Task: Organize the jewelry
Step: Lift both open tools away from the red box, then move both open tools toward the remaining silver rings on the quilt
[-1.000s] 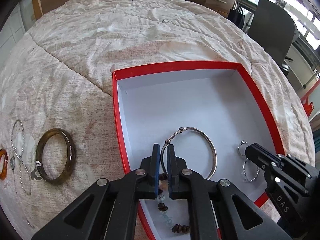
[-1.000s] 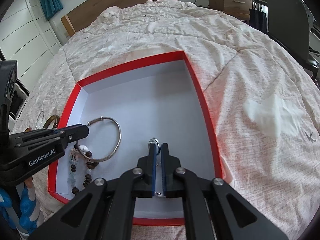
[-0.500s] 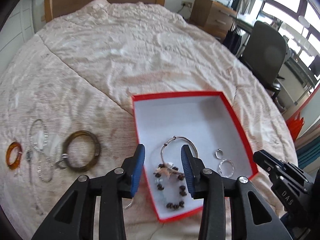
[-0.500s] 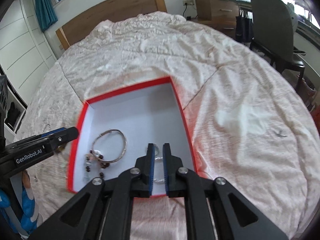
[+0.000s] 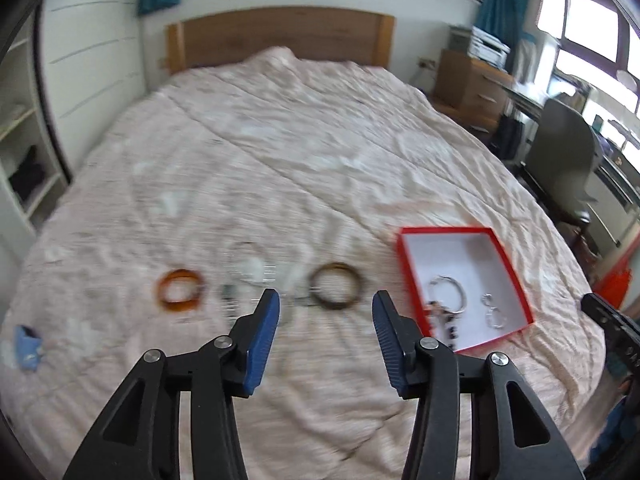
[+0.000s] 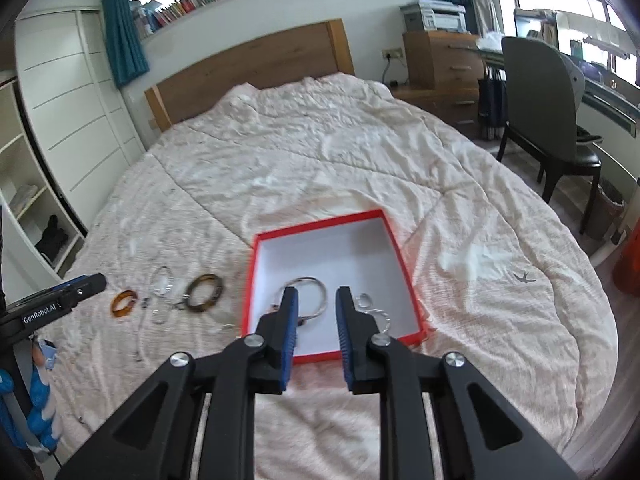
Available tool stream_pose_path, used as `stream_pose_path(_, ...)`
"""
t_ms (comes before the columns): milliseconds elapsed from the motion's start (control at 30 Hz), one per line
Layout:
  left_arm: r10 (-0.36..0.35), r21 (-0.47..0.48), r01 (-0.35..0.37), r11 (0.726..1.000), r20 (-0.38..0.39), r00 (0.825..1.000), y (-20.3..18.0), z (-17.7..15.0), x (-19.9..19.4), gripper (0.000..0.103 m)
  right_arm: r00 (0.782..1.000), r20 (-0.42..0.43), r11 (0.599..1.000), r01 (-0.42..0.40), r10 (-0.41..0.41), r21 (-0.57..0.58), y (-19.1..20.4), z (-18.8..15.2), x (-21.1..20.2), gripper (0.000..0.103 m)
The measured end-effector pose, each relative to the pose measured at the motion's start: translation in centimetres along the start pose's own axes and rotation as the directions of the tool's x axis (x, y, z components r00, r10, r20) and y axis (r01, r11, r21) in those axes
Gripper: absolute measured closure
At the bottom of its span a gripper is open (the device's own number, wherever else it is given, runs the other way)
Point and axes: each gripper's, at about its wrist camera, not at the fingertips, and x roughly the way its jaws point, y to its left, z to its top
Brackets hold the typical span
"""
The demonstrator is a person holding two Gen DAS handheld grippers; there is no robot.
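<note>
A red box (image 5: 516,268) (image 6: 396,252) with a white inside lies on the bed. It holds a silver bangle (image 5: 448,294) (image 6: 316,292), a dark beaded bracelet (image 5: 442,320) and silver rings (image 5: 494,312) (image 6: 370,306). On the quilt left of it lie a dark olive bangle (image 5: 337,292) (image 6: 204,288), a silver chain (image 5: 250,268) (image 6: 162,288) and an amber bangle (image 5: 179,290) (image 6: 124,303). My left gripper (image 5: 326,312) is open and empty, high above the quilt in front of the olive bangle. My right gripper (image 6: 313,306) is open and empty, raised above the box's near edge.
The bed has a wrinkled beige quilt (image 6: 320,160) and a wooden headboard (image 6: 248,64). White cupboards (image 6: 68,120) stand at the left. A wooden dresser (image 6: 440,64), a dark chair (image 6: 540,100) and a desk stand at the right. A small blue item (image 5: 28,346) lies at the quilt's left edge.
Both grippers have risen and pulled back from the box. The left one opened wide and swung left toward the loose bangles. The right one let go of the rings and opened.
</note>
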Motion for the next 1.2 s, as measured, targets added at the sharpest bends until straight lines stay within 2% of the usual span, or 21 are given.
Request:
stream_pose_path(333, 0.1, -0.09, -0.096, 0.991, 0.043, 0.994, 8.7, -4.0, -7.5, 0.045, 0.998, 0.034, 0.997, -0.058, 0.06, -0.05, 4.8, -2.1, -4.8, 0.084)
stream_pose_path(500, 0.147, -0.133, -0.135, 0.982, 0.086, 0.985, 11.2, -5.9, -10.6, 0.045, 0.996, 0.043, 0.993, -0.08, 0.084, -0.084, 7.1, -3.1, -6.7, 0.084)
stream_pose_path(733, 0.156, -0.177, -0.134, 0.975, 0.113, 0.981, 13.6, -8.2, -13.5, 0.045, 0.992, 0.061, 0.986, -0.1, 0.109, -0.136, 9.9, -4.2, -9.3, 0.084)
stream_pose_path(1000, 0.185, -0.208, -0.159, 0.965, 0.108, 0.977, 15.0, -9.6, -13.7, 0.045, 0.991, 0.041, 0.979, -0.123, 0.131, -0.16, 11.3, -5.1, -9.1, 0.084)
stream_pose_path(1200, 0.162, -0.188, -0.15, 0.971, 0.053, 0.985, 14.6, -10.6, -10.2, 0.045, 0.99, -0.018, 0.977, -0.142, 0.141, -0.16, 11.4, -6.1, -6.0, 0.084)
